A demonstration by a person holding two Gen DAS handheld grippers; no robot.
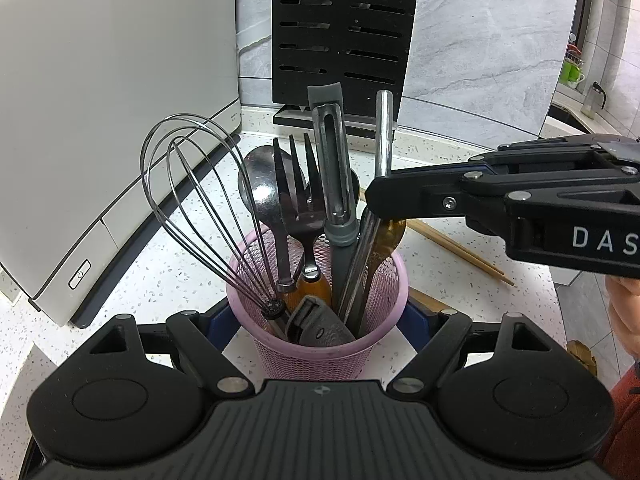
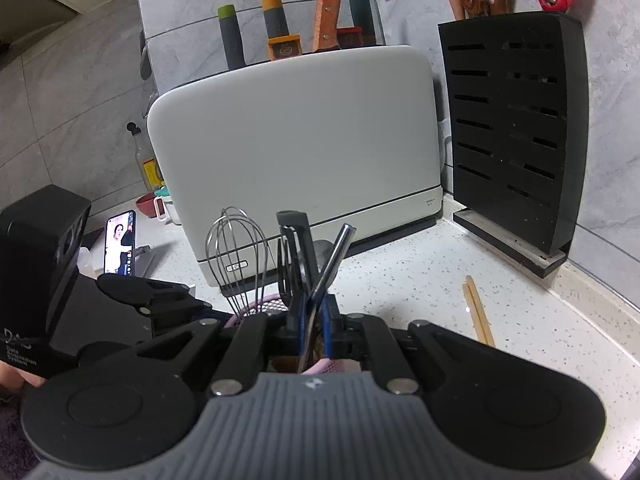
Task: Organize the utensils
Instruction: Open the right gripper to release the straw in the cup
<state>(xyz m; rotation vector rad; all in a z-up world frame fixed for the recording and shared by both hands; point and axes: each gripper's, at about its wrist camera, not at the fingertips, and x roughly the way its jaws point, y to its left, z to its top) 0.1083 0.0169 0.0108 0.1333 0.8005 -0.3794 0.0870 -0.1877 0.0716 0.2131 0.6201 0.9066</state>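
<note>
A pink mesh basket [image 1: 316, 356] stands on the speckled counter between the blue pads of my left gripper [image 1: 320, 316], which grips its sides. It holds a wire whisk [image 1: 188, 184], a spoon [image 1: 258, 184], a fork [image 1: 300, 184], a grey peeler [image 1: 332, 160] and other utensils. My right gripper [image 1: 378, 200] reaches in from the right. It is shut on a steel-handled utensil [image 1: 384, 132] whose lower end is down in the basket. In the right wrist view the right gripper [image 2: 314, 328] pinches that steel handle [image 2: 336, 256] above the basket's rim [image 2: 260, 307]. A pair of wooden chopsticks [image 1: 460, 248] lies on the counter to the right.
A white appliance [image 1: 112, 120] stands close on the left. A black slotted knife block [image 1: 344, 32] stands against the wall behind the basket. A phone [image 2: 120, 242] leans at the far left. A person's hand [image 1: 624, 312] holds the right gripper.
</note>
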